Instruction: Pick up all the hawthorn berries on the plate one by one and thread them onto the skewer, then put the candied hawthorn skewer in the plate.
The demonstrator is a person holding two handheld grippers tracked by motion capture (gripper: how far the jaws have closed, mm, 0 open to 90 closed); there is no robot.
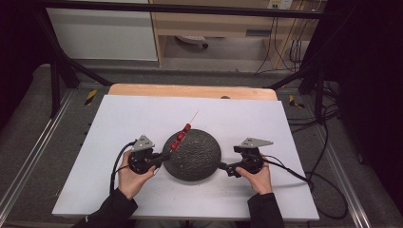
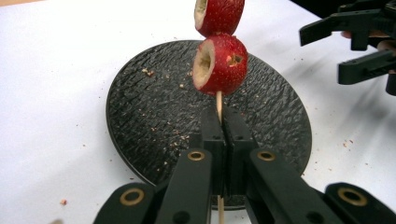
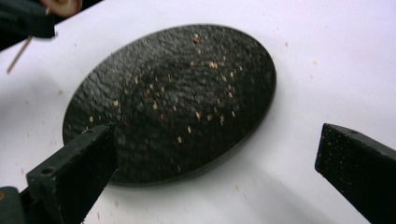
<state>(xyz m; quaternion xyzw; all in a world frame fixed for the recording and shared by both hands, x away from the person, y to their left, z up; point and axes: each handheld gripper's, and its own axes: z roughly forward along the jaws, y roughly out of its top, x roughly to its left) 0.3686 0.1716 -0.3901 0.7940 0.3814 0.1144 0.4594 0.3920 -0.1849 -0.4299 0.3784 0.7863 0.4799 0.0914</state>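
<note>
Skewer [image 2: 218,105], thin wood with red cored fruits [image 2: 219,64], was clamped in left tool [image 2: 223,122], held above round black textured plate [image 2: 154,116] to catch crumbs; right tool [image 3: 215,163] waited wide beside it.

A round slate plate [image 1: 194,159] lies on the white board [image 1: 119,123] near the middle, toward my near edge. My left gripper [image 1: 167,155] sits at the plate's left rim, my right gripper [image 1: 223,167] at its right rim. The skewer [image 1: 189,122] runs from my left gripper up and away over the plate's far-left edge, with hawthorn fruits [image 1: 180,137] threaded along it. Crumbs [image 3: 187,93] lie scattered on the plate.
</note>
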